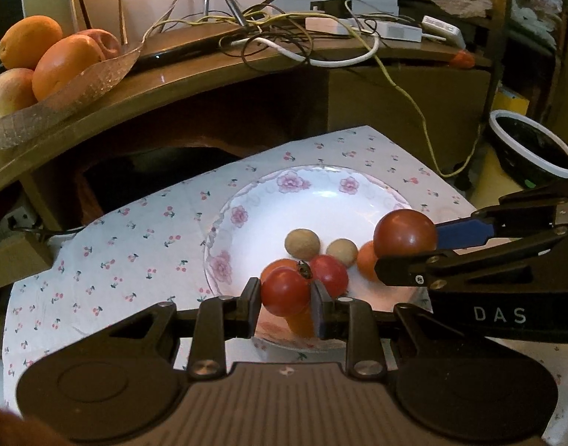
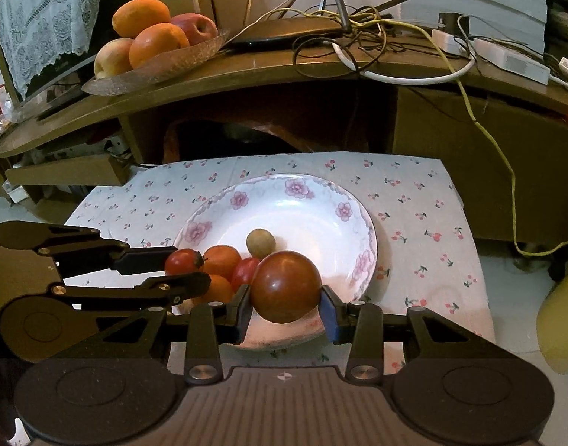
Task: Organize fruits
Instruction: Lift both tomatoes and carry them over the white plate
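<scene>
A white plate with pink flowers [image 1: 295, 182] [image 2: 299, 187] sits on a cherry-print cloth [image 1: 135, 245] [image 2: 414, 215]. My left gripper [image 1: 286, 297] [image 2: 189, 269] is shut on a small red tomato [image 1: 286, 290] [image 2: 183, 262] with a dark stem, over the plate's near side. My right gripper [image 2: 286, 297] [image 1: 408, 251] is shut on a larger dark-red tomato [image 2: 286, 286] [image 1: 404, 234] over the plate's right side. On the plate lie a red tomato [image 1: 330, 275] [image 2: 245, 269], orange fruits [image 1: 365, 262] [image 2: 221, 260] and small brown fruits [image 1: 302, 243] [image 2: 260, 242].
A glass dish of oranges and apples [image 1: 49, 55] [image 2: 154, 41] stands on the wooden shelf [image 1: 209, 70] behind the cloth, beside tangled cables [image 1: 302, 37]. A dark bowl with a white rim [image 1: 533, 152] sits on the floor at right. A yellow object [image 2: 559, 316] is at the right edge.
</scene>
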`<move>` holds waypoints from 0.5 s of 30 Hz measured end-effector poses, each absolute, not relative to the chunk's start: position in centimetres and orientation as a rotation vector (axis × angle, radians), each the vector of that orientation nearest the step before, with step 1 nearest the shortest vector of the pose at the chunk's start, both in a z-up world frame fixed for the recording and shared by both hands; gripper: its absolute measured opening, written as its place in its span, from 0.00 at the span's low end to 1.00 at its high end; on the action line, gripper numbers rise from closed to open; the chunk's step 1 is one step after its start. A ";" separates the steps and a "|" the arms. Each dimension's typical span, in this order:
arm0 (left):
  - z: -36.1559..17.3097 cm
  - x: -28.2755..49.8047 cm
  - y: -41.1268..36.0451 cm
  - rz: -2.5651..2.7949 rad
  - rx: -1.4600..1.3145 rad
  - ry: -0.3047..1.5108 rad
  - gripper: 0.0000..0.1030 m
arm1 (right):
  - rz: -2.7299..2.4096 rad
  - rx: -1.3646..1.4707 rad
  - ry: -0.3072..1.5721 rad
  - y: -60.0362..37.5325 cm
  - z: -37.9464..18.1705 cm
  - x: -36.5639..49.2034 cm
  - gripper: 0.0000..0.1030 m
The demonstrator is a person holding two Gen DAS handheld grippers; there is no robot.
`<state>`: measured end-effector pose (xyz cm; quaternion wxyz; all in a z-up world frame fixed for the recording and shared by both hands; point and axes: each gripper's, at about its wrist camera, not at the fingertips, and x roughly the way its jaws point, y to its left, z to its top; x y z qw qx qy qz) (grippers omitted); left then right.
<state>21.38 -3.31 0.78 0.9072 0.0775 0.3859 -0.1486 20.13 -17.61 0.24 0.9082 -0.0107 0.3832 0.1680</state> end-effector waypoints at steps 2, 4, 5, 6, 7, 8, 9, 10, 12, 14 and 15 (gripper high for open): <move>0.6 21.7 -3.2 -0.303 0.161 0.797 0.31 | 0.350 -0.019 0.789 -17.6 0.1 20.5 0.40; 0.6 21.9 -3.2 -0.299 0.161 0.792 0.31 | 0.350 -0.021 0.786 -17.5 0.0 20.8 0.40; 0.5 22.1 -3.2 -0.298 0.159 0.792 0.31 | 0.347 -0.020 0.785 -17.5 0.0 20.9 0.40; 0.5 22.3 -3.2 -0.298 0.158 0.792 0.31 | 0.344 -0.021 0.784 -17.4 0.0 21.0 0.40; 0.5 22.4 -3.2 -0.297 0.158 0.791 0.31 | 0.342 -0.022 0.782 -17.4 0.0 21.1 0.40; 0.4 22.5 -3.2 -0.296 0.161 0.791 0.31 | 0.340 -0.022 0.781 -17.5 0.1 21.3 0.40; 0.3 22.6 -3.2 -0.295 0.163 0.791 0.31 | 0.339 -0.021 0.779 -17.5 0.0 21.4 0.40; 0.2 22.8 -3.3 -0.292 0.166 0.791 0.31 | 0.337 -0.021 0.779 -17.4 0.0 21.5 0.40; 0.1 23.0 -3.3 -0.289 0.166 0.792 0.31 | 0.332 -0.027 0.779 -17.3 -0.1 21.8 0.40; 0.0 23.3 -3.3 -0.287 0.162 0.793 0.31 | 0.326 -0.036 0.775 -17.2 -0.2 22.0 0.40; 0.0 23.4 -3.3 -0.286 0.161 0.793 0.31 | 0.324 -0.039 0.772 -17.2 -0.2 22.1 0.40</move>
